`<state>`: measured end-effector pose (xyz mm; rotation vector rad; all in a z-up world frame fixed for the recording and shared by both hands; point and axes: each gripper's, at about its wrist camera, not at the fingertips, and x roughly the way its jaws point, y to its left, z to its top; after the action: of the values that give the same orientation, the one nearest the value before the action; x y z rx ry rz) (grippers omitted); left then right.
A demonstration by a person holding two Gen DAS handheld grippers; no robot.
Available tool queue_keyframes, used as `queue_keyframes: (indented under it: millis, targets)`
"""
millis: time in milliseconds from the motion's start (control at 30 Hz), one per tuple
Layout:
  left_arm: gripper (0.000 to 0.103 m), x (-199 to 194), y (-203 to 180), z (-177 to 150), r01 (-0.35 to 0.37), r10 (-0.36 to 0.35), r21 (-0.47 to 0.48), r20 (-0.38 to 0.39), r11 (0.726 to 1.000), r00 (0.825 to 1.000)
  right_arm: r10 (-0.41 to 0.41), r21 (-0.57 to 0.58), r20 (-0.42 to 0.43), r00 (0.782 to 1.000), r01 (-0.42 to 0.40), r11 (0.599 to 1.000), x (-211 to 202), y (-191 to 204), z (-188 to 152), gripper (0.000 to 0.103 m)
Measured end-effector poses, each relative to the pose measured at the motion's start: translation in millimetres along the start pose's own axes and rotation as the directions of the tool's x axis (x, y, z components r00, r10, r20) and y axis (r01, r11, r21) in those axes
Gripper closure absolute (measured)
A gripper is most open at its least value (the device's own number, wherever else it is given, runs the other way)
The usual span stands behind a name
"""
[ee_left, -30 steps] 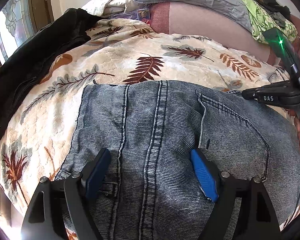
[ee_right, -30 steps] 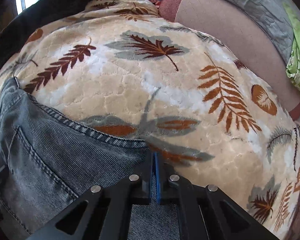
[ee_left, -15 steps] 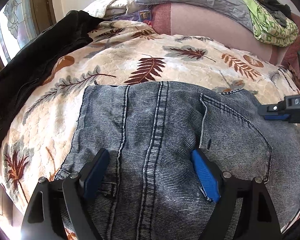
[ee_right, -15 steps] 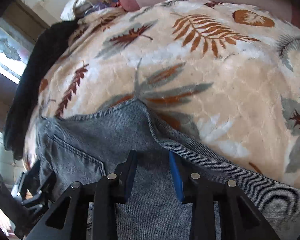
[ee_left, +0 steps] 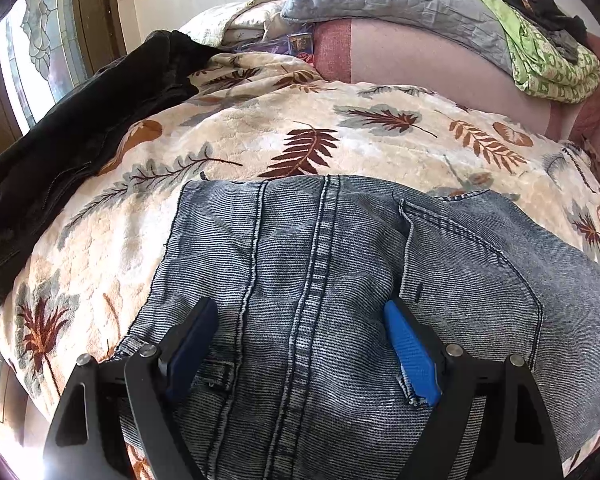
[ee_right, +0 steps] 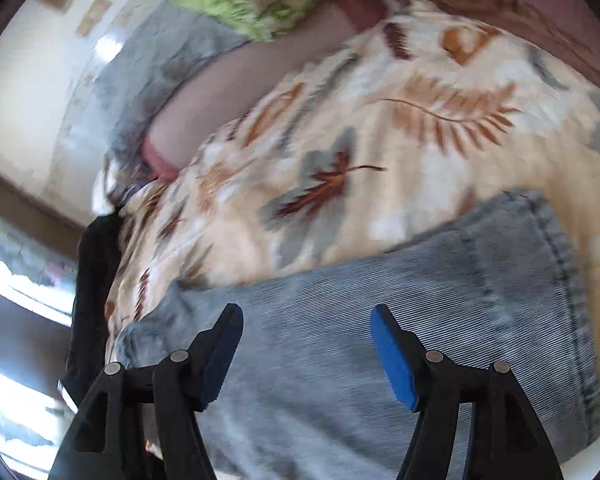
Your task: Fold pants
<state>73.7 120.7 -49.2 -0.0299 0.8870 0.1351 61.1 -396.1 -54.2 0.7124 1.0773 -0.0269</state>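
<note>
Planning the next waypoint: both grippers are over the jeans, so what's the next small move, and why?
Probably lower the right gripper onto the jeans and pinch. Its jaws have just been opening, nothing is between them, and denim lies flat on the leaf-print blanket below. The left gripper is open too.

Both wrist views close above jeans (ee_left: 340,280)

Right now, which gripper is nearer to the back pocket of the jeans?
Left. The left gripper hangs open over the jeans, its right finger beside the back pocket. The right gripper, jaws just opened and empty, is over plain denim; no pocket shows there.
</note>
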Motion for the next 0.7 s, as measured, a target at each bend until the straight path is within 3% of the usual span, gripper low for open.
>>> queue_keyframes:
  millis: [67, 133, 233, 333, 400, 500, 600, 700]
  targets:
    - [0.018, -9.3, -1.9, 0.6, -0.016, 0.016, -0.002, 0.015, 1.000, 1.000, 0.106, 0.049, -0.002, 0.994, -0.105, 0.993, 3.2, -23.1, 12.7, 0.037]
    - [0.018, -25.6, -3.4, -1.5, -0.024, 0.025, -0.012, 0.050, 1.000, 0.998, 0.102, 0.034, 0.028, 0.994, -0.103, 0.994, -14.2, -20.4, 17.4, 0.037]
    - [0.018, -47.9, -15.4, -4.5, 0.012, -0.011, -0.003, 0.070, 1.000, 0.997, 0.157, -0.016, 0.112, 0.981, -0.156, 0.988, -55.5, -19.4, 4.6, 0.036]
    - [0.018, -68.0, -43.5, -7.3, 0.104, -0.106, 0.026, 0.074, 0.994, 0.992, 0.176, 0.016, 0.163, 0.971, -0.181, 0.983, -93.8, -40.5, -27.3, 0.034]
    - [0.018, -75.6, -73.3, -9.5, 0.189, -0.192, 0.067, 0.052, 0.980, 0.980, 0.166, 0.096, 0.209, 0.964, -0.190, 0.977, -112.4, -67.3, -52.0, 0.031]
    - [0.018, -78.6, -126.6, -15.8, 0.323, -0.324, 0.119, -0.011, 0.939, 0.946, 0.169, 0.238, 0.209, 0.963, -0.218, 0.947, -119.8, -109.1, -80.4, 0.030]
    - [0.018, -78.3, -177.7, -26.5, 0.404, -0.399, 0.153, -0.061, 0.902, 0.915, 0.198, 0.307, 0.207, 0.958, -0.256, 0.916, -114.2, -130.1, -92.5, 0.030]
    - [0.018, -78.0, -216.6, -36.7, 0.427, -0.414, 0.202, -0.105, 0.882, 0.904, 0.216, 0.366, 0.209, 0.954, -0.281, 0.887, -109.4, -138.9, -96.1, 0.030]
